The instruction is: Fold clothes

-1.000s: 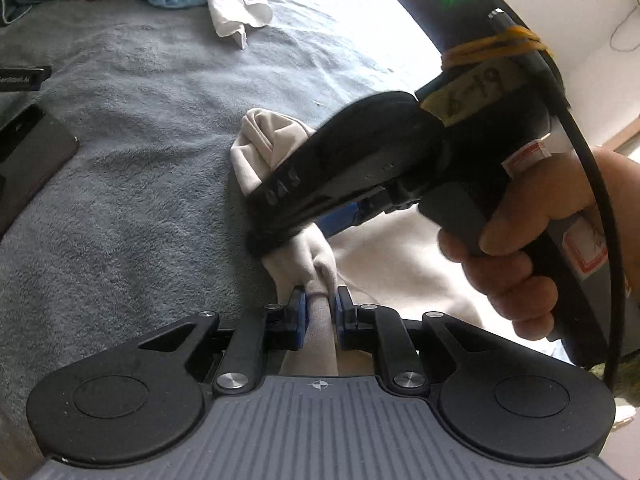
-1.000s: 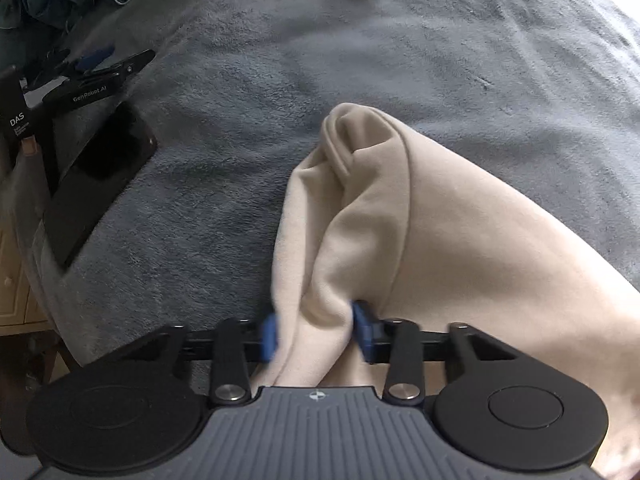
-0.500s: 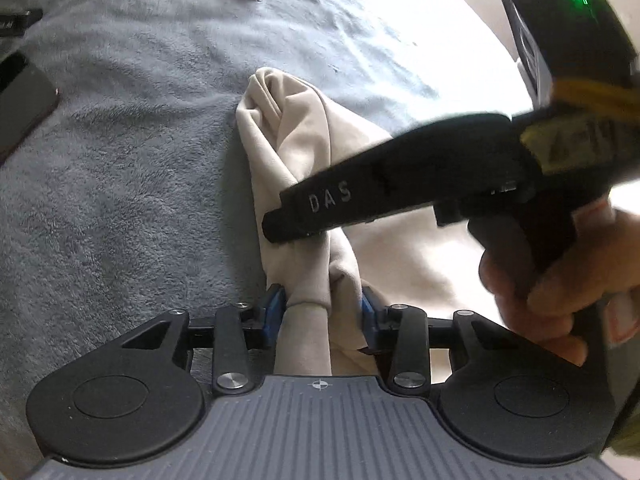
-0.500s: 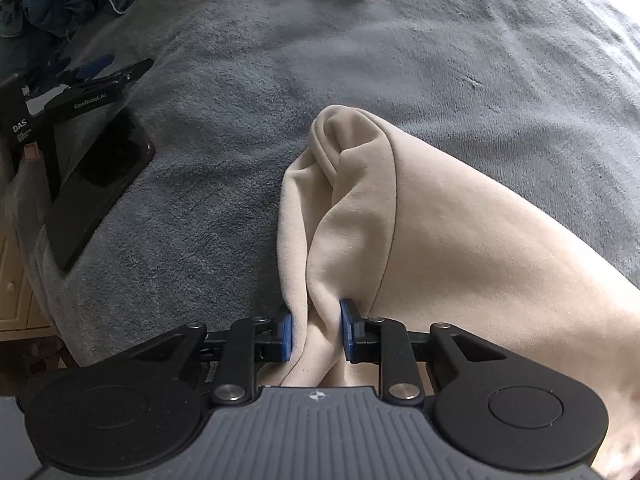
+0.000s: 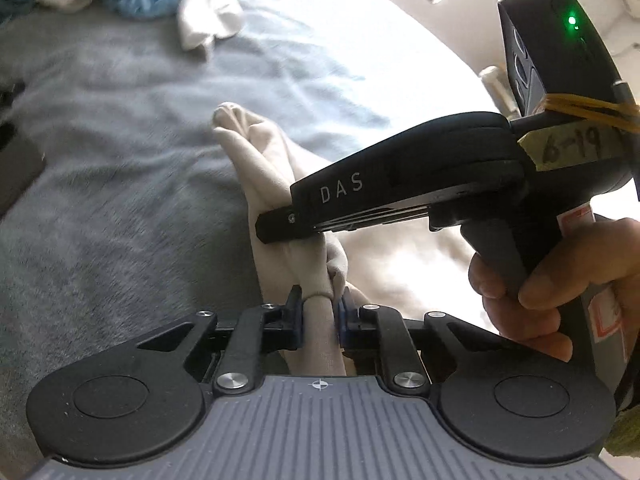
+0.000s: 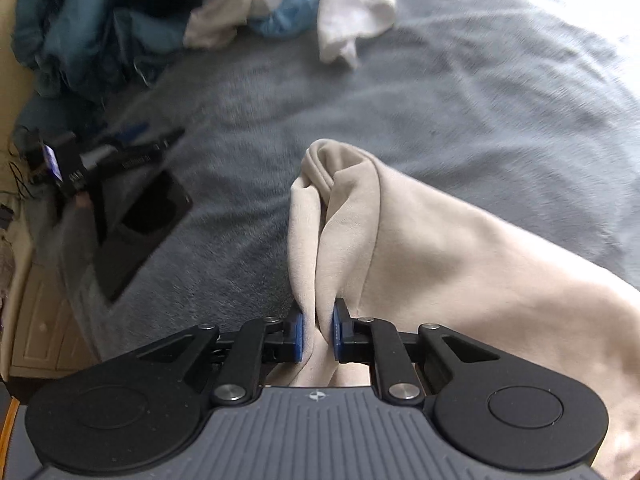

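Both grippers, left (image 5: 320,314) and right (image 6: 318,330), have just closed onto the beige garment (image 6: 420,248). It now rises off the blanket (image 6: 460,100), ready for folding.

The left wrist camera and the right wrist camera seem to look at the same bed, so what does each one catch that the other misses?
Only the left wrist view shows the right gripper from outside, with the hand around its handle and a green light on top. Only the right wrist view shows the dark blue bedding heaped at the far left and the wooden cabinet beside the bed. Both show the beige garment pinched in the jaws, which have just been closing on it, the grey blanket, and the white and blue clothes.
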{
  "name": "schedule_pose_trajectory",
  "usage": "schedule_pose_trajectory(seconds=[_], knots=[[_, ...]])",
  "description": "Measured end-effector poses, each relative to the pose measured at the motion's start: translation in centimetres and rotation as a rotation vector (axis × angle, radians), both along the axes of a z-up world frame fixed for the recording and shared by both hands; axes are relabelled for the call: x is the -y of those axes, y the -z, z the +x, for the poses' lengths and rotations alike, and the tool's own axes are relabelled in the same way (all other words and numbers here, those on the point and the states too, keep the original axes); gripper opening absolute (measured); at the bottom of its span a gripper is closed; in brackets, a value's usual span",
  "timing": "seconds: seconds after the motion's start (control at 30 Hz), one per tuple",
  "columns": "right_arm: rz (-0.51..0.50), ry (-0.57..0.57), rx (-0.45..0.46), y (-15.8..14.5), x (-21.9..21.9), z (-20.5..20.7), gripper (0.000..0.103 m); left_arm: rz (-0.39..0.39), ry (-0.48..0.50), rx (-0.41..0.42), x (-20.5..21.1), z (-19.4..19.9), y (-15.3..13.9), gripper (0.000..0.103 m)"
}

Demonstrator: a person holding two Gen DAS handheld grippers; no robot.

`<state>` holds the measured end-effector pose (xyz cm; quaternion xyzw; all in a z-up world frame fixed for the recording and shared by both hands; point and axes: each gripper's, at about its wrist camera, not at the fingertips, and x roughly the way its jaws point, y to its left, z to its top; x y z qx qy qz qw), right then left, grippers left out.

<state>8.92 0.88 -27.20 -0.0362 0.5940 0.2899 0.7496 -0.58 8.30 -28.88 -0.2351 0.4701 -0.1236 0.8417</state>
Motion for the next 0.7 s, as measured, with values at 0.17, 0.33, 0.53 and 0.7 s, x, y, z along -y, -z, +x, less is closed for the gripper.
schedule_pose_trajectory(seconds=[0.17, 0.33, 0.53, 0.7], knots=[[0.043, 0.057, 0.06, -2.9, 3.8, -1.0, 0.015, 0.029, 0.073, 0.073, 2.5, 0.2, -1.7, 0.014], [0.077, 0.128, 0.103, -4.8, 8.3, -1.9, 0.015, 0.054, 0.152, 0.126, 6.2, -0.1, -3.2, 0.014], [0.112, 0.221, 0.14, -6.1, 14.1, -2.5, 0.015, 0.077, 0.229, 0.158, 10.7, 0.3, -4.1, 0.014], [0.144, 0.3, 0.156, -6.1, 19.2, -2.9, 0.015, 0.089, 0.289, 0.168, 14.7, 0.6, -4.5, 0.014]])
